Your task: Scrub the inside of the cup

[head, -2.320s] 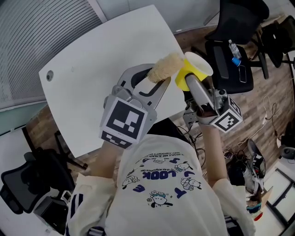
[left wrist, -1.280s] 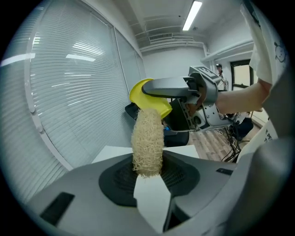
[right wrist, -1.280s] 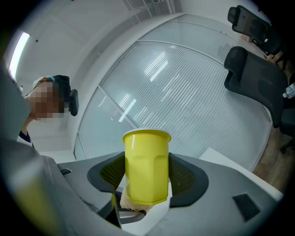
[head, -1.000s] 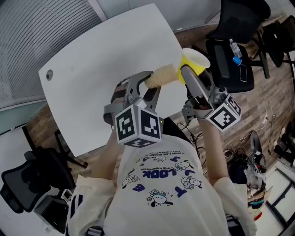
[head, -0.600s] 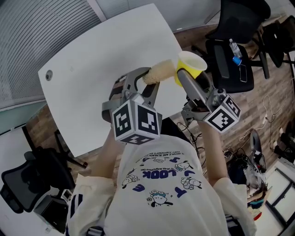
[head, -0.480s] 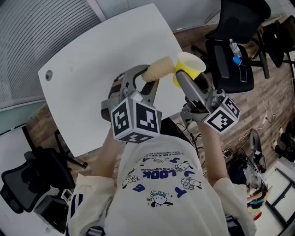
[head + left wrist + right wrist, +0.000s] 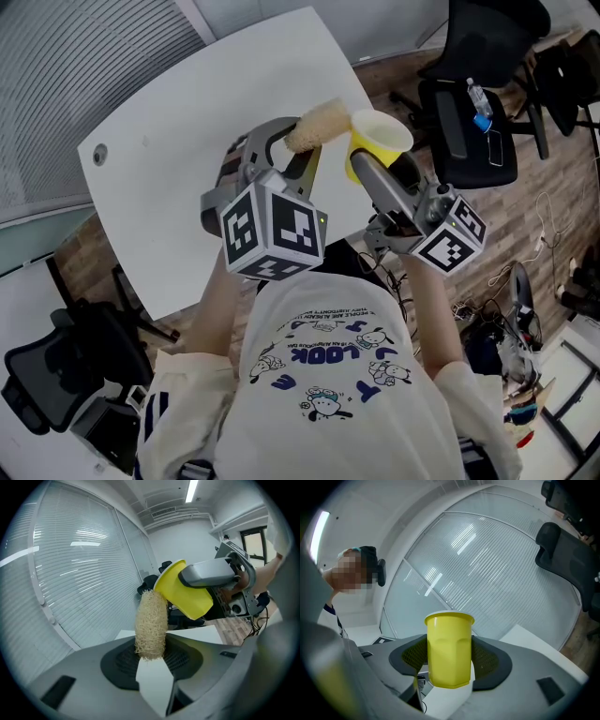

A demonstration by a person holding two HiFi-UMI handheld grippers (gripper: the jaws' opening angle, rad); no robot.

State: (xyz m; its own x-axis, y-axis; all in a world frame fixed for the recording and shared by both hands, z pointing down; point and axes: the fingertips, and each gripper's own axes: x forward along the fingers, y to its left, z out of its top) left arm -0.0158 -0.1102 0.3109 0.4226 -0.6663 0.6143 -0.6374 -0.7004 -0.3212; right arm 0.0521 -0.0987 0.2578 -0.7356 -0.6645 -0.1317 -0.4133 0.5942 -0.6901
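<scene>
Right gripper (image 7: 364,161) and left gripper (image 7: 298,155) hung above near edge of big white rounded table (image 7: 187,122). Right one was clamped on sides of yellow plastic cup (image 7: 449,646), with open mouth tipped toward left side. Left one was pinched narrow on base of pale fibrous loofah scrubber (image 7: 151,620) — tip just beside cup rim, not inside. Likely risks: scrubber catching rim and skewing cup in jaws, or soft loofah buckling or sliding out of its thin grip — causes being off-axis entry or too hard a push.
</scene>
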